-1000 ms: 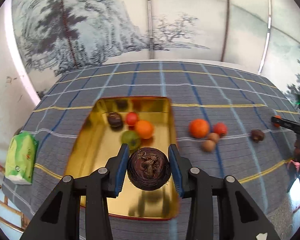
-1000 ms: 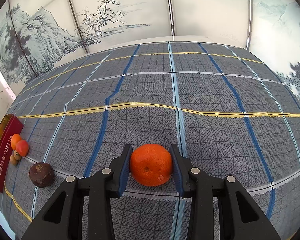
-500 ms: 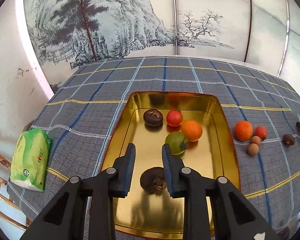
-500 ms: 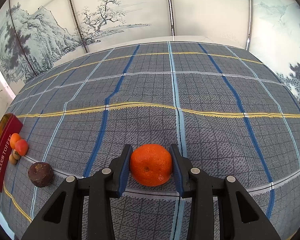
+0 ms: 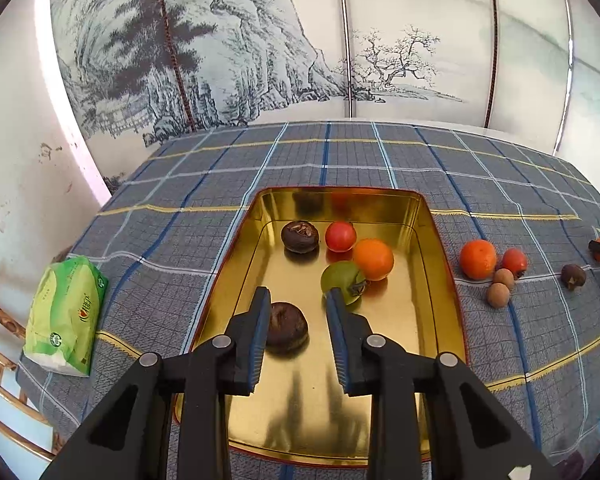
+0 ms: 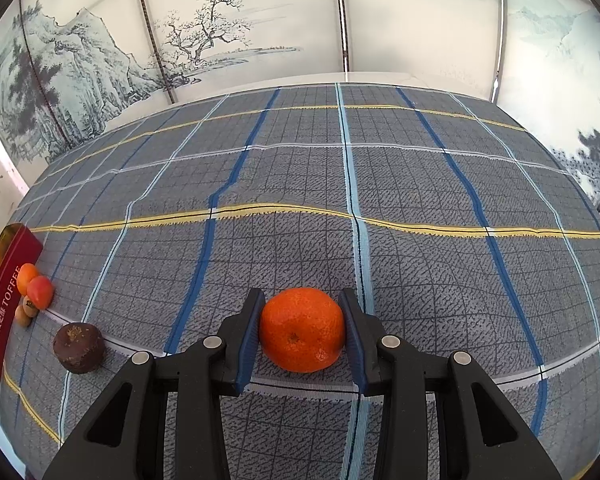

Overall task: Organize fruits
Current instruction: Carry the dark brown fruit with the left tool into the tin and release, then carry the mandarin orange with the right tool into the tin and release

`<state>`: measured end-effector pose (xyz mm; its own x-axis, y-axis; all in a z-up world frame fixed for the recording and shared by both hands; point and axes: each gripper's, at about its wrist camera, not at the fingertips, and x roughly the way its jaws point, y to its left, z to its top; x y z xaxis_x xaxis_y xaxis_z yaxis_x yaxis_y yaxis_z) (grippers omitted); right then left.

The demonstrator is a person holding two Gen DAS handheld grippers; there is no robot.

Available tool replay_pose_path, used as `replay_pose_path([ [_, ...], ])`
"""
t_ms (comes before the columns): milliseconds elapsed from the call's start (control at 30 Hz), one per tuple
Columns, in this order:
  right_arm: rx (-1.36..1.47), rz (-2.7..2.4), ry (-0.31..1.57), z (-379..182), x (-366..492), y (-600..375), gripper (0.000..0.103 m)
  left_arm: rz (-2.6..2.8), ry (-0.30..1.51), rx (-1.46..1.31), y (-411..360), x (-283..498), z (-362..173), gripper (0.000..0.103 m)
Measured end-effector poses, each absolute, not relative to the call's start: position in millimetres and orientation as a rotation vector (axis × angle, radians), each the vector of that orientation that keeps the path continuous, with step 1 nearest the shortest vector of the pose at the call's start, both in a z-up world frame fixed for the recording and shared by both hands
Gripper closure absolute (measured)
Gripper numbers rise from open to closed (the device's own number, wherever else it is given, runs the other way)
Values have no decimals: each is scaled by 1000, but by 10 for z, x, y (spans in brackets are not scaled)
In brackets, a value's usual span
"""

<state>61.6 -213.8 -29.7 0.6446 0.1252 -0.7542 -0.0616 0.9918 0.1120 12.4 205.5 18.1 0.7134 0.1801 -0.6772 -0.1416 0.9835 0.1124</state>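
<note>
Now the left hand-held gripper (image 5: 298, 306) is opening, empty; the right hand-held gripper (image 6: 301, 312) clamps a tangerine (image 6: 301, 330).

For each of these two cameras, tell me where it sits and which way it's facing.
Left wrist: on the left gripper, angled down at the gold tin tray; its jaws, opening, hold nothing.
Right wrist: on the right gripper, angled down over the plaid tablecloth; jaws clamp a mandarin.
Shared: tray, cloth, painted screen.
</note>
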Motion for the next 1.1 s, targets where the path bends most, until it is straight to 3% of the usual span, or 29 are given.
replay_pose_path([
  [133, 42, 90, 866, -297, 621, -2096, 64, 188, 739, 62, 2004, 84, 204, 67],
  [300, 38, 83, 866, -289, 613, -2087, 65, 194, 728, 76, 1975, 42, 253, 66],
  [433, 62, 90, 866, -262, 494, -2061, 65, 221, 700, 120, 1939, -14, 302, 53],
  [567, 103, 119, 847, -165, 285, -1998, 65, 229, 677, 151, 1902, -66, 339, 47],
  [1100, 75, 453, 772, 477, -366, -738, 65, 249, 664, 142, 1982, -241, 308, 37],
])
